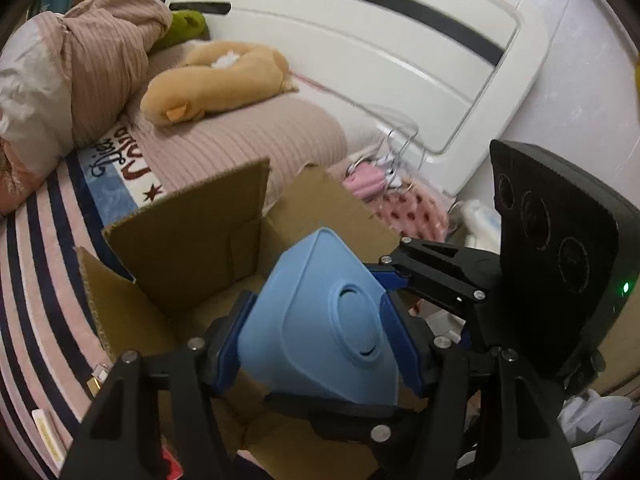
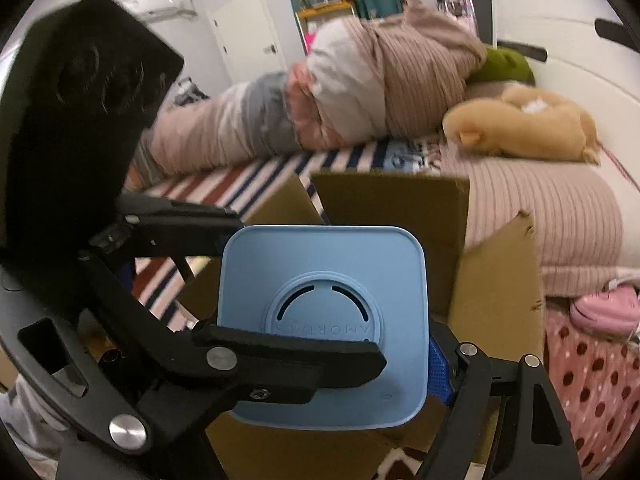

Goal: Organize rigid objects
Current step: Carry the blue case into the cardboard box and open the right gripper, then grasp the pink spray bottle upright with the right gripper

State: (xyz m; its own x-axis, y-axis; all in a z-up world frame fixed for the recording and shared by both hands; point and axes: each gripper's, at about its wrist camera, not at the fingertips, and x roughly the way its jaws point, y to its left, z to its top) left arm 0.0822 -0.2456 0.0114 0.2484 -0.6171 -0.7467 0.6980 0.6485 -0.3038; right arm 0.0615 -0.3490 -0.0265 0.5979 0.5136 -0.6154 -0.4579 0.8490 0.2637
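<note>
Above the open cardboard box (image 1: pixel 188 240) on the bed, you clenched both grippers' fingers (image 1: pixel 234 344) on the blue container (image 1: pixel 320 328), steadying it for lowering inside.

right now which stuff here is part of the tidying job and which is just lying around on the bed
Part of the job:
- blue container, gripped by left gripper and right gripper
- open cardboard box

Just lying about:
- tan plush toy
- green plush
- bundled bedding
- pink item
</note>
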